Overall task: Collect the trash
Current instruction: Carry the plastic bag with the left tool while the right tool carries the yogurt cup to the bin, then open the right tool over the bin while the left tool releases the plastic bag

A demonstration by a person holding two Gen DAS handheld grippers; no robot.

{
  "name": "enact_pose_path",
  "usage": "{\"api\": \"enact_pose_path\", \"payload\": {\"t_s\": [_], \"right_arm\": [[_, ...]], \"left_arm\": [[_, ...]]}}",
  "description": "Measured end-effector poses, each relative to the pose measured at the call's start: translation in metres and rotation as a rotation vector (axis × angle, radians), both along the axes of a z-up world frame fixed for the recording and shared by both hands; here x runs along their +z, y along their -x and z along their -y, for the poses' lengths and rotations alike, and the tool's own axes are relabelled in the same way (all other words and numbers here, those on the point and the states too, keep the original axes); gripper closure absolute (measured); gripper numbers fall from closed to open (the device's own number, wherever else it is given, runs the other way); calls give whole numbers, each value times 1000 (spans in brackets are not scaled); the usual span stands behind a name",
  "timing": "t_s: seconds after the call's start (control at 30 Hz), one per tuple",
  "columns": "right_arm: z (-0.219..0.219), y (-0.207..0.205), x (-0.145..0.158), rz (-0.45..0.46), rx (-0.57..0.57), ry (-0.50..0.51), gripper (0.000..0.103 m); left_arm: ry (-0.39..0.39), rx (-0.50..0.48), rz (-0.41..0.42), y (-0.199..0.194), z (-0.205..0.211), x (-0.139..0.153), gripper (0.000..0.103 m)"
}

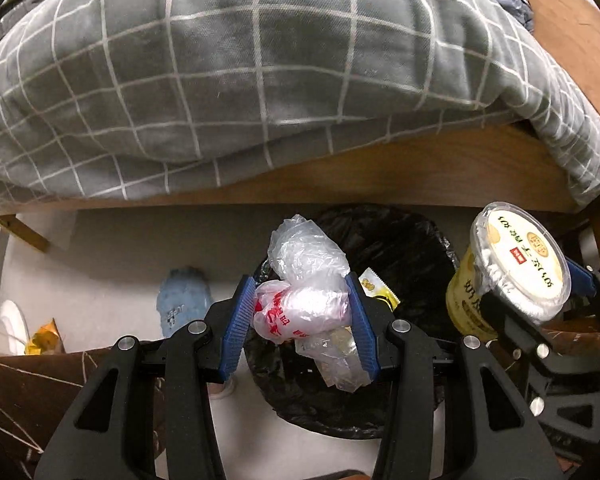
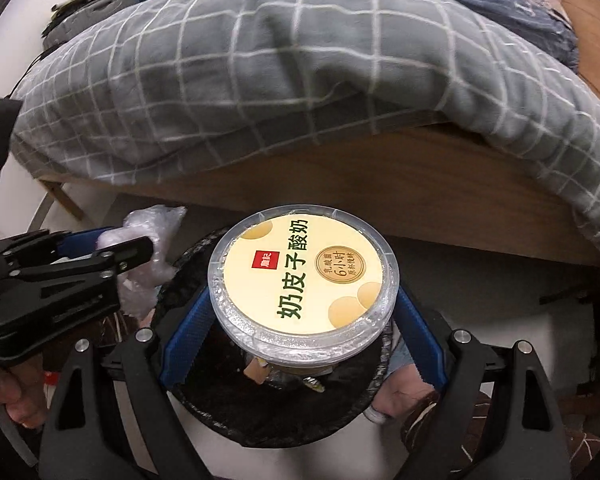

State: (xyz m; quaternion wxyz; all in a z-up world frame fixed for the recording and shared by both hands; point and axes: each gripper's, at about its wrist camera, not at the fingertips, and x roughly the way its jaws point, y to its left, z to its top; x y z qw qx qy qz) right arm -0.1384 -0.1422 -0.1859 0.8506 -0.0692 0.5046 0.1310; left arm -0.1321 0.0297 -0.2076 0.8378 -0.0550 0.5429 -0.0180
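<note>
One round cream-and-yellow plastic yoghurt tub, clamped at its sides by the right gripper, lid tilted toward the camera, axis leaning, above one black-lined round trash bin. One crumpled clear plastic bag with red print, long axis running away from the camera, clamped in the left gripper over the bin's rim. One grey checked quilt lies behind.
</note>
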Motion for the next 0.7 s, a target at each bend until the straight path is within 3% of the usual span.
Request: {"api": "enact_pose_path", "payload": {"t_s": [0.2, 0.37, 0.7], "right_arm": [[-4, -5, -10, -65, 9, -22, 18], [6, -9, -8, -85, -22, -68, 8], [29, -13, 5, -60, -70, -65, 7]], "left_arm": [[-5, 6, -4, 0, 0, -1, 58], [-6, 3, -15, -4, 4, -7, 58], [3, -39, -26, -8, 21, -14, 57]]}}
